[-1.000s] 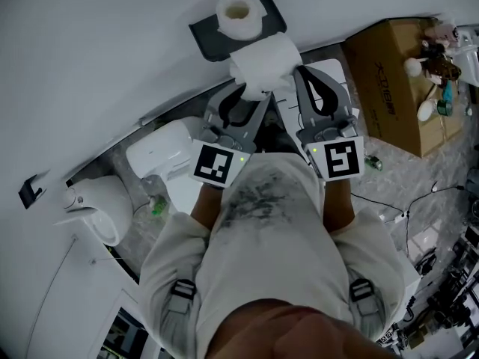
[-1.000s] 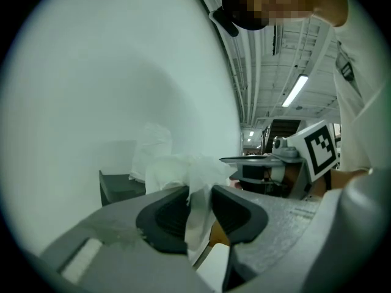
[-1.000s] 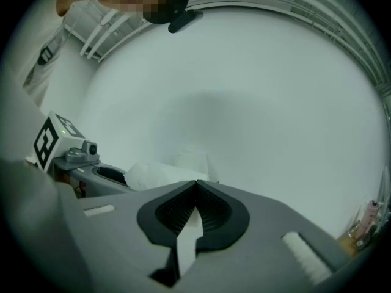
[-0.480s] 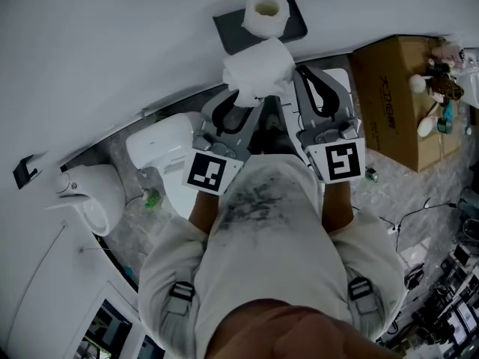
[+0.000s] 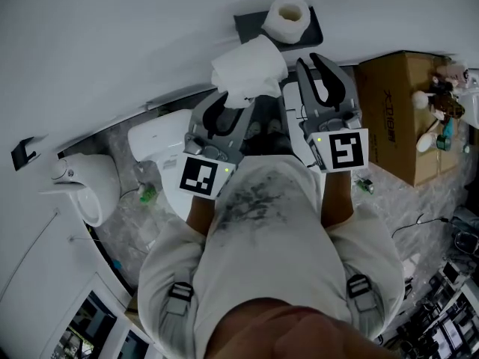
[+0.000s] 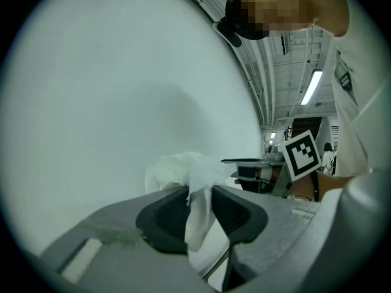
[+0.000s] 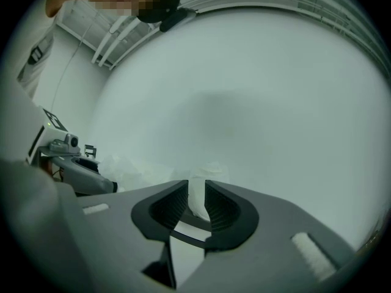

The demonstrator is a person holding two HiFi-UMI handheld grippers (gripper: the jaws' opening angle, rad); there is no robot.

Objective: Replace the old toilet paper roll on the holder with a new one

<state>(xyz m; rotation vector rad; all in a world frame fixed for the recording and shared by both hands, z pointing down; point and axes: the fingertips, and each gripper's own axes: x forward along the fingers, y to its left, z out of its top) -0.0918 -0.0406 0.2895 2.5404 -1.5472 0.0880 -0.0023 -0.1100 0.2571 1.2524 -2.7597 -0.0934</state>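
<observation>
A dark holder shelf (image 5: pixel 251 27) sticks out from the white wall, and a toilet paper roll (image 5: pixel 288 17) stands on end on it. A second, rumpled toilet paper roll (image 5: pixel 247 67) hangs below and left of the shelf. My left gripper (image 5: pixel 238 96) is shut on its loose paper, which trails down between the pads (image 6: pixel 198 200) with the roll (image 6: pixel 177 170) just beyond. My right gripper (image 5: pixel 316 60) is right of that roll, just under the shelf. Its jaws (image 7: pixel 197 200) are opening, with a narrow gap and nothing pressed between them; the standing roll (image 7: pixel 204 176) shows beyond.
A white toilet (image 5: pixel 161 144) sits below the grippers, with a white fixture (image 5: pixel 78 189) on the left wall. A cardboard box (image 5: pixel 397 103) with small items on it stands at the right. Cables lie on the stone floor at lower right.
My left gripper has carried the rumpled roll left, away from the holder shelf. My right gripper has moved up toward the shelf and its jaws have parted a little.
</observation>
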